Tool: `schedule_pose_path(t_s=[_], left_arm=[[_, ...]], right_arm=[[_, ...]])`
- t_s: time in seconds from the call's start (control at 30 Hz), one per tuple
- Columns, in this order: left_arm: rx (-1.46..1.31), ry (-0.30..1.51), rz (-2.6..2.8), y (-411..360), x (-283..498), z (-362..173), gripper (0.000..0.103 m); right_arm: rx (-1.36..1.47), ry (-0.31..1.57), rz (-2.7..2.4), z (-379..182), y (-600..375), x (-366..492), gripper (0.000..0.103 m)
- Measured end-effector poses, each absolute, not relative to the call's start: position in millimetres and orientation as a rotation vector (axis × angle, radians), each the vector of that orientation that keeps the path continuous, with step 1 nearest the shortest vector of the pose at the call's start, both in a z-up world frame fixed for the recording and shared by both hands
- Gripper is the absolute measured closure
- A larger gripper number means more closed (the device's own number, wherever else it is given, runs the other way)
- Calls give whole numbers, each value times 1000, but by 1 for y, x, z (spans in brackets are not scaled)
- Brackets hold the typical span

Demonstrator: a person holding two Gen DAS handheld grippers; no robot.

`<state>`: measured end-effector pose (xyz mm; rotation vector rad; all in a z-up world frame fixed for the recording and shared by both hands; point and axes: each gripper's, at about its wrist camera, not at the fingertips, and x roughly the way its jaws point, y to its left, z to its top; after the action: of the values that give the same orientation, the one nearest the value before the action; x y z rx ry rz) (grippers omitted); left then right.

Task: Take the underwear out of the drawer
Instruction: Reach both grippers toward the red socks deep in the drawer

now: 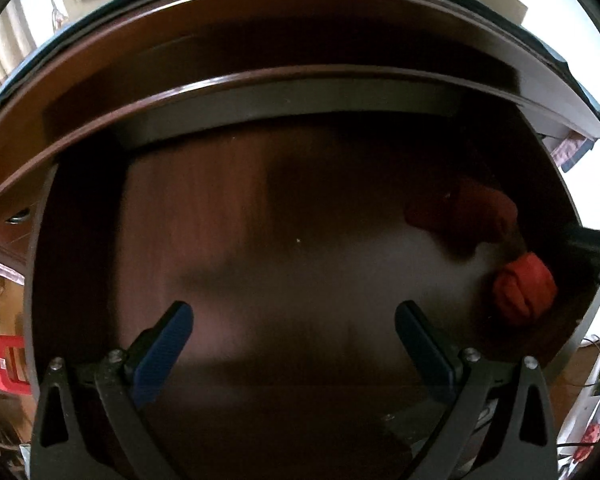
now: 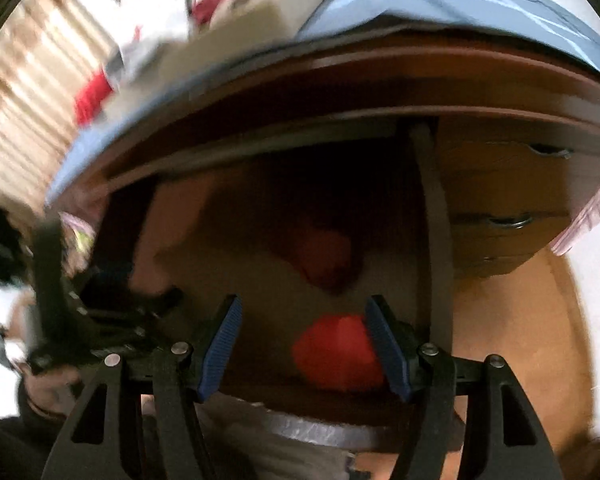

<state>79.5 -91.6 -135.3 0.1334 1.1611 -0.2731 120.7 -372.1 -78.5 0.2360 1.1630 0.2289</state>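
Both claws over the open drawer (image 1: 228, 216)

My right claw (image 2: 302, 344) gapes beside the rolled red underwear (image 2: 336, 356), not pinching it; my left claw (image 1: 294, 344) hangs open, empty.

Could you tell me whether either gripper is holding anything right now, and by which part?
Nothing is held: both the left gripper and right gripper are open above the rolled red cloth bundle.

Bedroom: wooden dresser (image 2: 504, 184), curtains (image 2: 24, 92)
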Motion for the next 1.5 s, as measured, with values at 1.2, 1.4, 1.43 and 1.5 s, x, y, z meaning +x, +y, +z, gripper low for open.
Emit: schedule_pose_path(t_s=[1.2,1.4,1.43,1.5], left_arm=[[128,1193,-312,-84,83,-137,1],[112,1228,-275,-71,92,-139,1],[116,1232,-255,-67,93,-139,1],[134,1235,-229,-61,95,-139,1]], right_arm=[[108,1663,242,-133,-341,182,76],[371,1584,370,-136,-323,202,78],[383,1564,388,-136,-318,202,78],[436,1482,442,-126,-311,206,78]])
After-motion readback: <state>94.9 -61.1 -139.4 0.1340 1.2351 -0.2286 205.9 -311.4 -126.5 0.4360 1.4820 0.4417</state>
